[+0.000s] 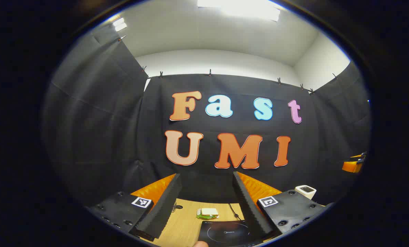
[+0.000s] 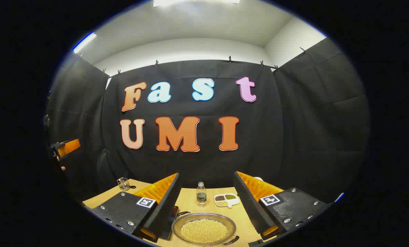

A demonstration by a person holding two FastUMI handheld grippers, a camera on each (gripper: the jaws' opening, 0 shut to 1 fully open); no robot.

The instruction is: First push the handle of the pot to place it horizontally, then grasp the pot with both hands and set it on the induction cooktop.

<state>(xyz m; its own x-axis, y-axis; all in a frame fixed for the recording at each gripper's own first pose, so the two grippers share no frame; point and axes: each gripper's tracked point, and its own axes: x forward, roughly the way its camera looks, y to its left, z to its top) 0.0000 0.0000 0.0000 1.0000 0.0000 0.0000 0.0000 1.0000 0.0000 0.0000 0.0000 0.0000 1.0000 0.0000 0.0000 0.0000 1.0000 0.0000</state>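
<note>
In the left gripper view, the left gripper [image 1: 206, 202] hangs above the light wooden table [image 1: 185, 223] with its two black ribbed fingers spread wide and nothing between them. Below and between them, at the near edge, lies the flat black glass induction cooktop [image 1: 225, 233], a thin black cord [image 1: 233, 210] trailing from its far side; just beyond it sits a small pale block on a green wrapper [image 1: 208, 213], and far to the right stands a white box-shaped container [image 1: 306, 191]. In the right gripper view, the right gripper [image 2: 207, 202] is likewise open wide and empty. Between its fingers, near the bottom, rests the shallow round metal pot [image 2: 204, 229], filled with small yellowish beans, its dark handles showing at its left and right rim. Farther back on the table stand a small clear glass bottle [image 2: 201, 193] and, just right of it, a white divided dish of coloured grains [image 2: 226, 200]. A small wire-framed glass object [image 2: 124, 184] sits far left.
</note>
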